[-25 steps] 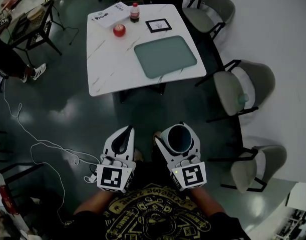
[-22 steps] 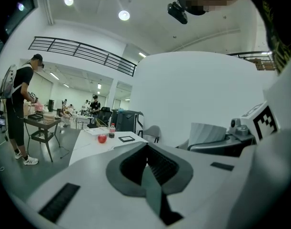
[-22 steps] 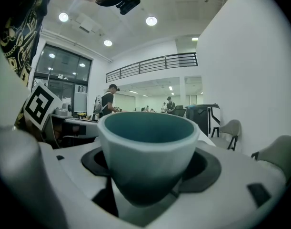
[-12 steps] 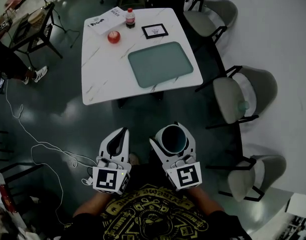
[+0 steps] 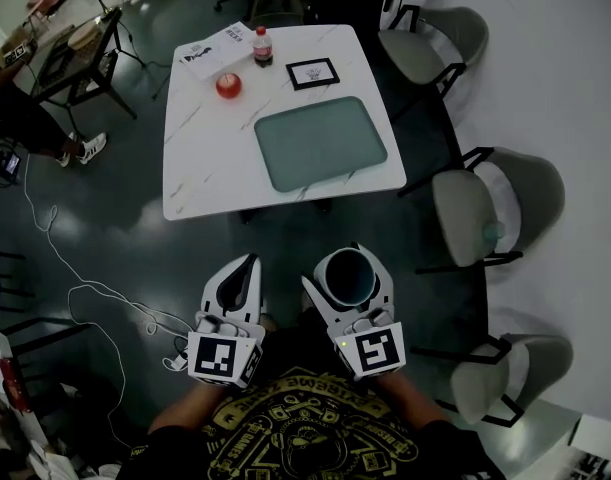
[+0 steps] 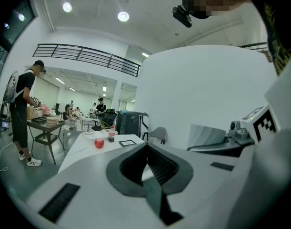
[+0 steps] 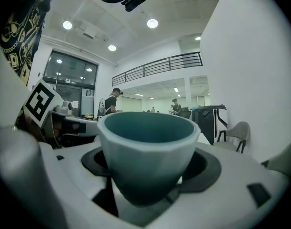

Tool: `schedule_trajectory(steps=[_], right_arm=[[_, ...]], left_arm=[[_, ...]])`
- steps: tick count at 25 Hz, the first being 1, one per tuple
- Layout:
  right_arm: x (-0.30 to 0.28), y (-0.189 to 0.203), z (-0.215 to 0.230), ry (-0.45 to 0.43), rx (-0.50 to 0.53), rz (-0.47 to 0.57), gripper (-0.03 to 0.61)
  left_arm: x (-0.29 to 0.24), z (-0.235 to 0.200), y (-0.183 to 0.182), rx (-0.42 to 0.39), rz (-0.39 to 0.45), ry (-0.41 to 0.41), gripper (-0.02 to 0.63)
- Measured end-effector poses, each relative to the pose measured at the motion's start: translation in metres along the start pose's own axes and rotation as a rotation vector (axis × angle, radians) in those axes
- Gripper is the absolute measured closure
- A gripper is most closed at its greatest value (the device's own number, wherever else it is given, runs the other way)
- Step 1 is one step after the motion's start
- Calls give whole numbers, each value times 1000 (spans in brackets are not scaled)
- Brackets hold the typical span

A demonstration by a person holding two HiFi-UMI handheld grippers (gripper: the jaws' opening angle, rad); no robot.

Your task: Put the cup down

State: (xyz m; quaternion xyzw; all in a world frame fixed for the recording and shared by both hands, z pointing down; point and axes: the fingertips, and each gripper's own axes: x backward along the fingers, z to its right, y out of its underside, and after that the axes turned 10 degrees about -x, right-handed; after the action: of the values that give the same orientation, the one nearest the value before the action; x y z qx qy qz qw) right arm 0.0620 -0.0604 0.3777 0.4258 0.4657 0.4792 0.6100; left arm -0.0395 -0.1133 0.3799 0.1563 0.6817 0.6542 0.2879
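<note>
Two claws are shown side by side in the near part of the scene, just in front of the person's body and above the dark floor (image 5: 105, 228). The right claw (image 5: 346, 266) is clenched on the cup (image 5: 345, 279), a pale cup with a teal inside. The cup is gripped by its sides between the jaws, upright and mouth up, and in the right gripper view its wall is seen seated between both pads. The left claw (image 5: 247, 268) is clenched on nothing, its jaws meeting at the tips with no object between them.

The cup is thus held in the air, well apart from the white tabletop (image 5: 200, 173), which lies farther off across the floor. On that tabletop a teal tray (image 5: 320, 143) is set at the near right. A red round object (image 5: 228, 86), a bottle (image 5: 263, 45), a small framed card (image 5: 314, 73) and a printed sheet (image 5: 210, 48) are placed toward the far edge. Grey chairs (image 5: 465, 218) are ranged on the right.

Progress is judged as partial: the cup is taken up and secured, but nothing of the setting down is done. By this reading, the gap to the tabletop is yet to be closed and the cup lowered until its base is borne, on the tray or beside it (which cannot be told). The right claw is then to be released and drawn clear
</note>
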Motion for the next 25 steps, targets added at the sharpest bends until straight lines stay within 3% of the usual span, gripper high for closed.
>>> schedule_trajectory(steps=[13,25], right_arm=[[-11,-11,38,-93,12,9,206],[-15,-19,58,-108,26,15,206]], left_arm=[[-34,13,-10,-18,2,-80,603],[-53,24,-15,-26,-3,-89,603]])
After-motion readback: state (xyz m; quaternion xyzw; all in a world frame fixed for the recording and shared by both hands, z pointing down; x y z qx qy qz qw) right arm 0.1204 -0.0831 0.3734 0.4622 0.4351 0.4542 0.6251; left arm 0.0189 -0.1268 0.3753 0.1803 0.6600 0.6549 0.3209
